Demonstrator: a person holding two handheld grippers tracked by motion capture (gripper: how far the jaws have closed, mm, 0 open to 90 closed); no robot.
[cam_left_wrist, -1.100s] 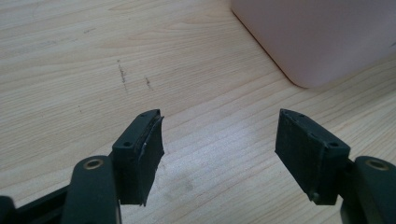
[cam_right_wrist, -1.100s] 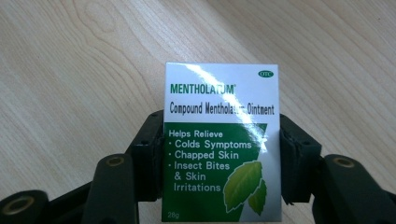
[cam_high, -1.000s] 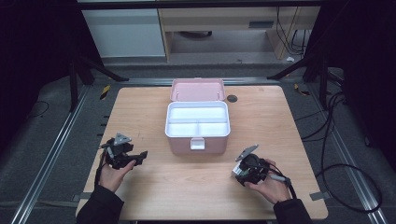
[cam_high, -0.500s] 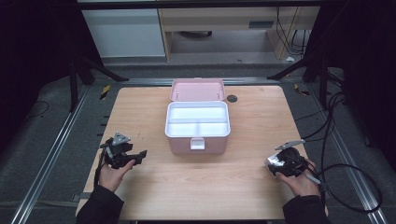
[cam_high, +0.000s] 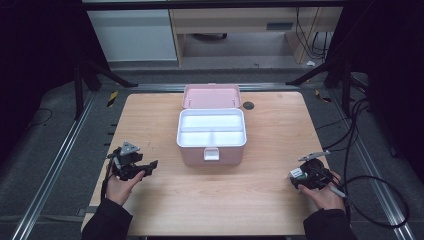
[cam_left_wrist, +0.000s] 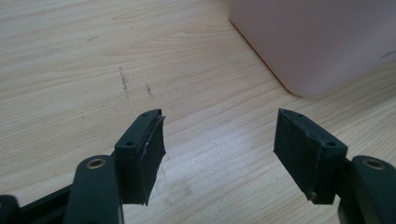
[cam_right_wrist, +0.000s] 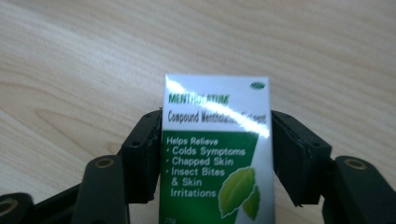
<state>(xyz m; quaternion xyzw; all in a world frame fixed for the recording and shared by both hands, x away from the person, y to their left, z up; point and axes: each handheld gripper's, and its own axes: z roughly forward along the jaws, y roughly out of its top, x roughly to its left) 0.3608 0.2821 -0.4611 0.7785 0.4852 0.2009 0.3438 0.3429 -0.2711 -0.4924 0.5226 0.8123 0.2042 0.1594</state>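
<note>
Over on the left, the left gripper (cam_high: 131, 165) sits near the table's (cam_high: 150, 115) left edge, unmoved from a second ago, jaws spread with nothing but bare wood between them; the pink wall of the box (cam_left_wrist: 317, 42) lies just ahead of it. At the table's middle, that pink storage box (cam_high: 212, 131) stands with its lid thrown back and its white tray bare. Off to the right, the right gripper (cam_high: 306, 176) has slid outward toward the table's right edge and now sits low over the wood. The green-and-white ointment carton (cam_right_wrist: 215, 154) stands between its jaws, which have just been opening and appear barely touching its sides, if at all. I'd judge the carton is being let go beside the box rather than packed.
</note>
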